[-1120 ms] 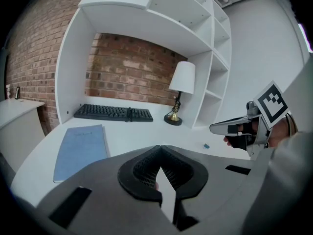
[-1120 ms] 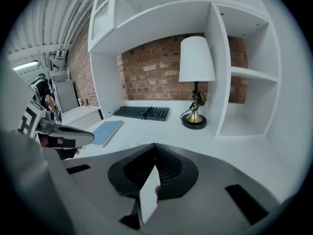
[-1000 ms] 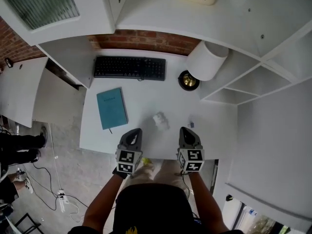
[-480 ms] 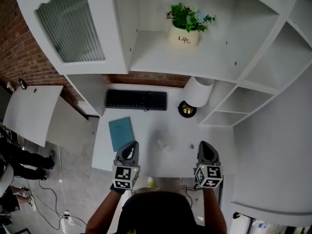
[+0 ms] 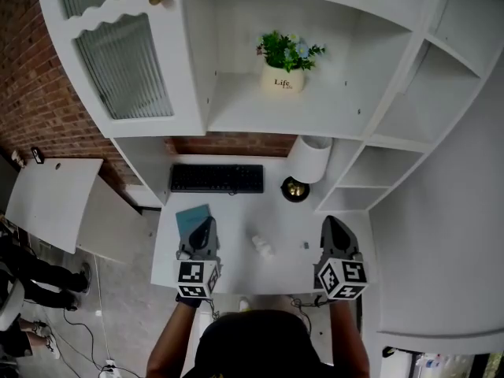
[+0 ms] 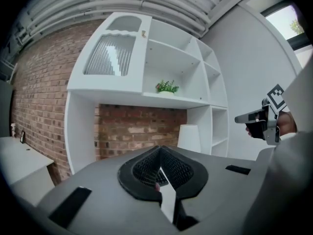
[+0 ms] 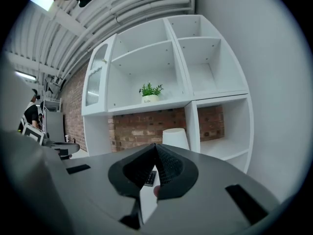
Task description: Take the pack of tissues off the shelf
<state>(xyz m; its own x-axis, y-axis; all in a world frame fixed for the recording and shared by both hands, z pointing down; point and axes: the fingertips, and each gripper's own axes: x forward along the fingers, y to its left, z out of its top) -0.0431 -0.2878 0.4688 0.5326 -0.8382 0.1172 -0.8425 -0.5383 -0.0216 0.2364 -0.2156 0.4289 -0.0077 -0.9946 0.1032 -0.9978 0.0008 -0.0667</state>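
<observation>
A small white crumpled packet (image 5: 262, 246), possibly the pack of tissues, lies on the white desk (image 5: 236, 211) between my two grippers. On the shelf (image 5: 260, 116) above I see only a potted plant (image 5: 283, 63). The left gripper (image 5: 205, 225) is held up over the desk's near left side. Its jaws meet at the tip, with nothing in them (image 6: 159, 148). The right gripper (image 5: 331, 221) hangs level with it at the near right, shut and empty (image 7: 155, 145). Both point towards the shelf unit, and the plant (image 6: 167, 87) (image 7: 150, 92) shows in both gripper views.
A black keyboard (image 5: 216, 178) lies at the back of the desk, a teal notebook (image 5: 191, 216) under the left gripper. A white lamp (image 5: 309, 158) stands beside open cubbies (image 5: 358, 172). A glass-fronted cabinet door (image 5: 126, 61) is at upper left. Other people stand at far left (image 5: 31, 278).
Both grippers have risen and spread further apart, still shut. The head view has tilted up, so the shelf with the plant now shows in full.
</observation>
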